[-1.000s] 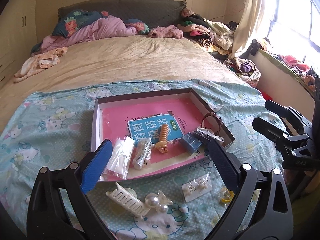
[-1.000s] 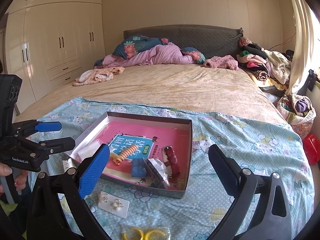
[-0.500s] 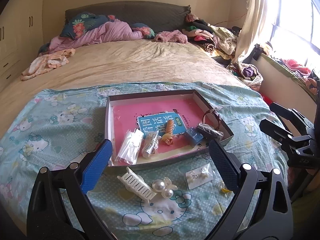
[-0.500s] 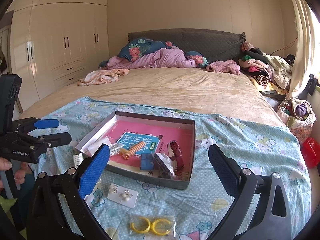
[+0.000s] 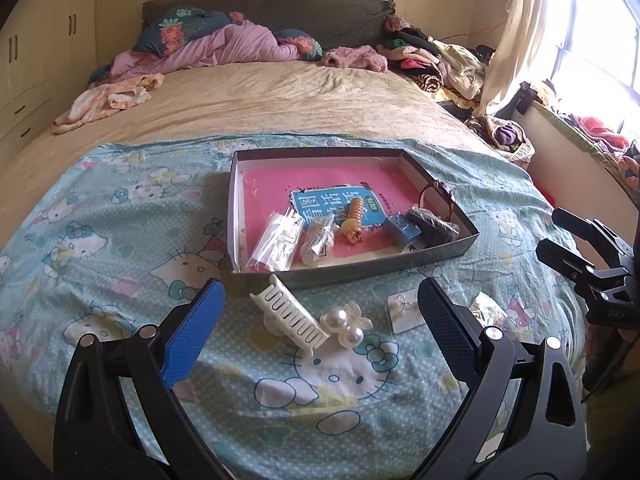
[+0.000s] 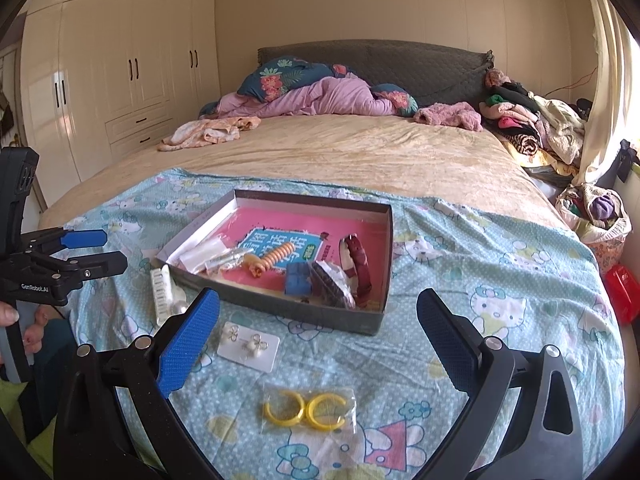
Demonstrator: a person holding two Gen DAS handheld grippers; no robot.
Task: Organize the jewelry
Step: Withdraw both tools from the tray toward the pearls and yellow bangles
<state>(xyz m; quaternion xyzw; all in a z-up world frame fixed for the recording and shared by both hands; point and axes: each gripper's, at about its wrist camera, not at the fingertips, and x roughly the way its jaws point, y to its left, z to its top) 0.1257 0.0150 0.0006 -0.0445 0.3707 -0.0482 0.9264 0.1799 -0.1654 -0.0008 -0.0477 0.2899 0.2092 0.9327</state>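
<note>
Both claws hang with jaws apart, holding nothing: left gripper (image 5: 320,320), right gripper (image 6: 318,332). Beyond them the tray (image 5: 440,250) holds 6 pieces; a white comb clip (image 5: 290,314), earring card (image 6: 249,346) and 2 yellow hoops (image 6: 305,405) lie outside on the sheet (image 5: 120,240).

Cream wardrobe (image 6: 120,80), grey headboard (image 6: 400,64), bright window (image 5: 592,20)

a lilac duvet (image 6: 320,98) lies beneath the grey headboard (image 6: 420,64).

Pink-lined grey box (image 6: 340,316), yellow hoop earrings (image 6: 306,406), cream hair claw (image 5: 288,316), turquoise cartoon-cat sheet (image 6: 460,280)
</note>
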